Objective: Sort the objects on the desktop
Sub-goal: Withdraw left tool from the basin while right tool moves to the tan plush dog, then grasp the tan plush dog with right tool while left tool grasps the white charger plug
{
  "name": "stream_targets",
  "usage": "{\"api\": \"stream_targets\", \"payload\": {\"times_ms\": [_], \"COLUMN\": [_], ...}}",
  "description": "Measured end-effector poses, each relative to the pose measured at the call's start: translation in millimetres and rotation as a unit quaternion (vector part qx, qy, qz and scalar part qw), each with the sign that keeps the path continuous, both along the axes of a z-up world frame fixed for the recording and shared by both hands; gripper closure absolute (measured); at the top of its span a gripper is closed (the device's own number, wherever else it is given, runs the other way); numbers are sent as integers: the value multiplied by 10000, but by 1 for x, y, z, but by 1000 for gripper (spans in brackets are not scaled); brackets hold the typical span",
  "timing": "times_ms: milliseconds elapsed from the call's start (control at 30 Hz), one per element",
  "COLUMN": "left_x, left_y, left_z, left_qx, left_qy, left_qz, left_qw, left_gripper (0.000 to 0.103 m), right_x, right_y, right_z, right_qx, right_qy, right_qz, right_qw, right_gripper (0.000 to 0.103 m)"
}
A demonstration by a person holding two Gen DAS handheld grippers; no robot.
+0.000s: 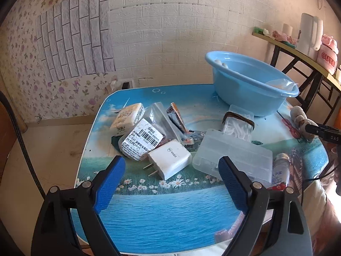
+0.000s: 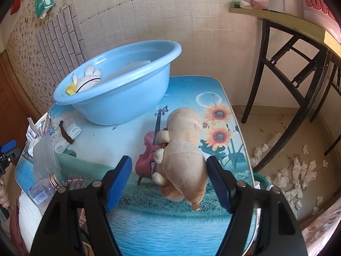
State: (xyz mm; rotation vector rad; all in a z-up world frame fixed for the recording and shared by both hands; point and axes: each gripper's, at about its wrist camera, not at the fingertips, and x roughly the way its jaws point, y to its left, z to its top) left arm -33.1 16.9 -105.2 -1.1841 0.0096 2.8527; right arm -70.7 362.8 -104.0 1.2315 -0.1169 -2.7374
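The right gripper (image 2: 168, 183) is spread wide and holds nothing; its blue pads flank a tan plush toy (image 2: 183, 160) lying on the bench (image 2: 149, 230), the right pad touching or nearly touching its flank, the left pad well apart. The toy looks soft and light — it should squash under the pads rather than slip, so the thick body (not the small paws or the head) seems the place to take it. It lies to the right of the pale blue basin (image 2: 119, 98), which sits at the far side of the bench.

The left gripper (image 1: 170, 183) is likewise released and empty, hovering over the near edge before a clutter of small things: a white plug adapter (image 1: 170, 159) with two bare prongs, a labelled packet (image 1: 141, 140), a clear plastic box (image 1: 233, 155) and a small bottle (image 1: 281, 168) at the right. The adapter is hard and smooth — best pinched across its flat sides.

In the basin lie a white plush rabbit (image 2: 88, 81) against the left wall and something pale beyond it (I cannot tell what).
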Motion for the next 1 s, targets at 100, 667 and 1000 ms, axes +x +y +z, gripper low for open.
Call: {"api": "stream_targets", "payload": {"times_ms": [100,667,1000], "left_x": [-3,-29,-24], "left_y": [-7,-19,-18], "left_z": [-6,-33,-37], "left_qx": [126,392,573], "left_qy": [-75,-427,-553], "left_qz": [67,377,87], "left_qw": [9999,9976,9968], "left_gripper": [14,14,61], "right_x": [-1,-8,-6], "right_y": [1,-6,-9], "right_z": [-1,-11,-8], "right_qx": [-47,-160,-324], "right_qy": [-22,-261,-218], "right_qz": [-2,131,367], "right_qw": [10000,9994,9986], "right_gripper": [31,31,54]}}
